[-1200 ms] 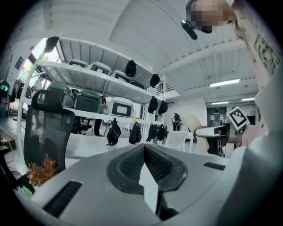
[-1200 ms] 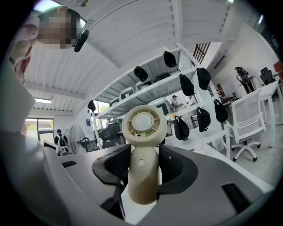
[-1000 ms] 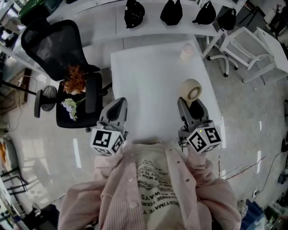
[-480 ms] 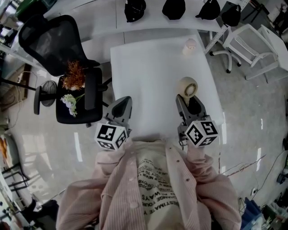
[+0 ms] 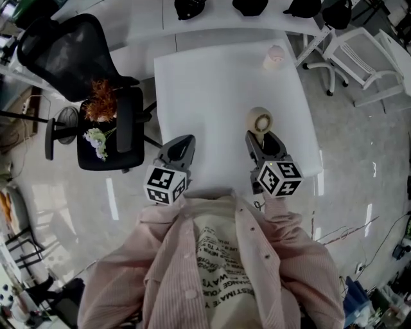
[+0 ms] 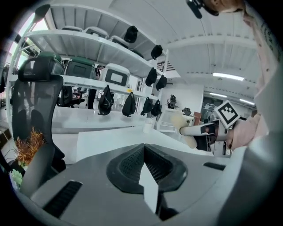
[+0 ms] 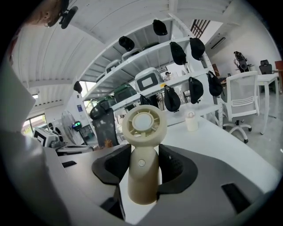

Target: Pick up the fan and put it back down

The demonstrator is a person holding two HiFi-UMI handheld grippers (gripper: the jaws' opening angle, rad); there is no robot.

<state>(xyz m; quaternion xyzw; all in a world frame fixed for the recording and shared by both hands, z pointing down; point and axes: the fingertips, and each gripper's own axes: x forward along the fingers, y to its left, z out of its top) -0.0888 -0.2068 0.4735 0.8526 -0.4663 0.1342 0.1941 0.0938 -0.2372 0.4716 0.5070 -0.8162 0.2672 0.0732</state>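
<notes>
The fan is a cream hand-held one with a round head and a thick handle. It stands upright between the jaws of my right gripper, which is shut on the handle. From the head view the fan sits over the front right part of the white table, just ahead of the right gripper. I cannot tell whether its base touches the table. My left gripper hovers at the table's front left, pads together, nothing in it. In the left gripper view its jaws meet, with the fan off to the right.
A small white cup stands at the table's far right corner. A black office chair with dried flowers on its seat stands left of the table. A white chair is at the right. Black caps hang on the shelf behind.
Both grippers have sunk toward the table. The fan has stayed in the right gripper and looks smaller from the head view. The left gripper has stayed shut.
</notes>
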